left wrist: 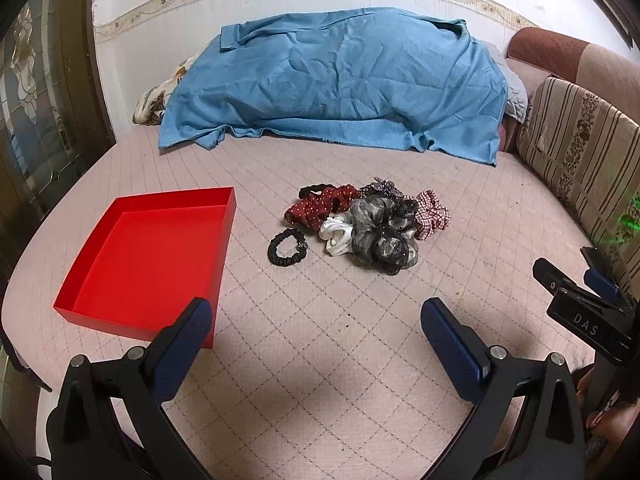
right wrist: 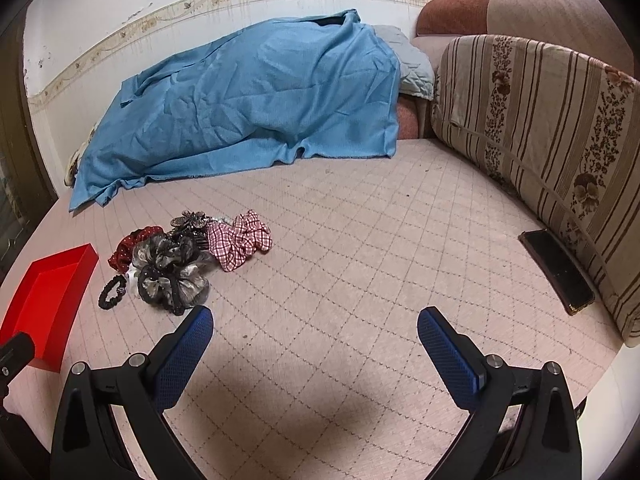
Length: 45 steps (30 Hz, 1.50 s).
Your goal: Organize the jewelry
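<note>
A heap of hair scrunchies lies mid-bed: a dotted dark red one, a white one, a big grey-black one, a red checked one. A thin black scrunchie lies apart on the heap's left. An empty red tray sits further left. My left gripper is open, nothing between its fingers, short of the heap. My right gripper is open too, right of the heap; its body shows at the left wrist view's right edge.
A blue cloth covers a mound along the far wall. A striped floral cushion lines the right side, with a black phone lying against it. The pink quilted bed cover stretches in front of both grippers.
</note>
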Tool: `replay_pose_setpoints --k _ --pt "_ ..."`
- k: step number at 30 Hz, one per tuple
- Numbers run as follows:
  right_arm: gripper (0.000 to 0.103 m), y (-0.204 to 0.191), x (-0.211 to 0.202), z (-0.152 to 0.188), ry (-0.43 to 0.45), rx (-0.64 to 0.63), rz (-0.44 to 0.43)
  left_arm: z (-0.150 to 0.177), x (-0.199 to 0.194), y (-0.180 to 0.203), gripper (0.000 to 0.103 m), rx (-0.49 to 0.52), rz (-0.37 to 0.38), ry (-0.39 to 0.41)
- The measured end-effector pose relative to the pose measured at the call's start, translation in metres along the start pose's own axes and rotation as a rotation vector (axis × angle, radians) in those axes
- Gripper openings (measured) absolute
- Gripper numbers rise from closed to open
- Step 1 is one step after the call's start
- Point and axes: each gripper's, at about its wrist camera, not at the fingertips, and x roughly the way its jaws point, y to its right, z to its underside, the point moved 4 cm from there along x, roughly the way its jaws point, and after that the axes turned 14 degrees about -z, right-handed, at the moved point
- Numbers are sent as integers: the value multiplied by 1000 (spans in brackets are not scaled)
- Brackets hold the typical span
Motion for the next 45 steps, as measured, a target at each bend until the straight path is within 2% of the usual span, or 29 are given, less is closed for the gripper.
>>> replay_pose_setpoints --k 23,31,33,35,38,42,45 --pt "103 10 44 16 -123 16 -22 9 49 12 103 22 4 -118" --pt "103 13 57 10 -140 10 -34 -6 57 -1 102 10 61 -116" --pt "103 11 63 5 -147 1 -47 -13 59 -1 93 16 96 -109" --pt "103 9 69 1 -152 -10 -68 -19 61 4 78 36 126 -115" --pt "103 2 81 -10 -162 -16 -130 -27 71 16 63 62 174 -136" --pt "99 -6 103 -25 -173 -27 -212 -34 84 39 54 82 239 -153" --pt "90 -6 123 -35 -199 -15 -247 -40 100 57 50 86 268 -184"
